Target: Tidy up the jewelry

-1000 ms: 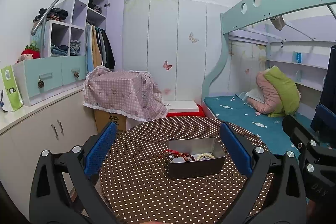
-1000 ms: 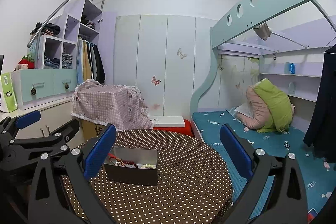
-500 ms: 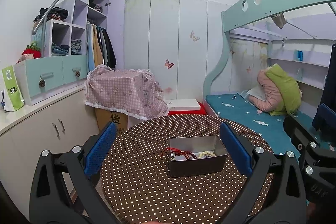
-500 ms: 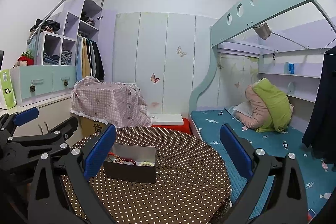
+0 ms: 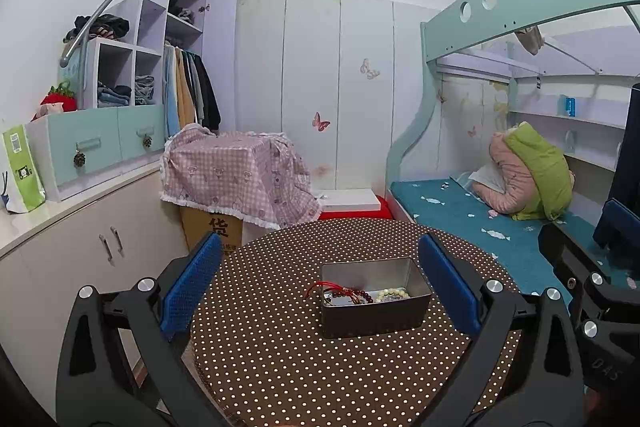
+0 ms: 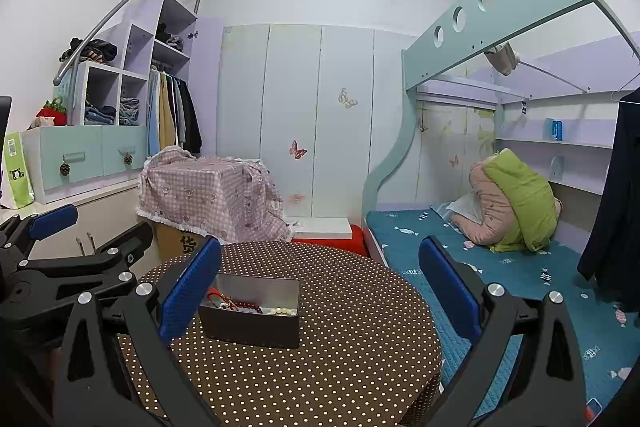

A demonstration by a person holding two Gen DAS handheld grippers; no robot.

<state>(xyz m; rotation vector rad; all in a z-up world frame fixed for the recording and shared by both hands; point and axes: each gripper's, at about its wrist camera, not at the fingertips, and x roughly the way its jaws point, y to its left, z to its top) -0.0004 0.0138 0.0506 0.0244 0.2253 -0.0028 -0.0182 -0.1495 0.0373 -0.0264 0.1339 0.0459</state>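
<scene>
A grey metal tin (image 5: 374, 315) (image 6: 250, 323) stands on a round table with a brown polka-dot cloth (image 5: 280, 355) (image 6: 352, 347). Inside lie a dark red bead bracelet with a red cord (image 5: 348, 294) (image 6: 236, 303) and a pale bead bracelet (image 5: 394, 293) (image 6: 282, 311). My left gripper (image 5: 320, 287) is open, held back from the tin, nothing between its blue pads. My right gripper (image 6: 320, 287) is open too and holds nothing, with the tin by its left finger. Each view shows the other gripper at its edge.
A white cabinet with teal drawers (image 5: 92, 147) runs along the left wall. A box under a pink checked cloth (image 5: 232, 179) stands behind the table. A bunk bed with a teal mattress (image 6: 480, 267) and a folded quilt (image 6: 516, 203) fills the right side.
Both grippers have drawn back and risen slightly, so the tin sits a little lower and farther in both views. Both stay open.
</scene>
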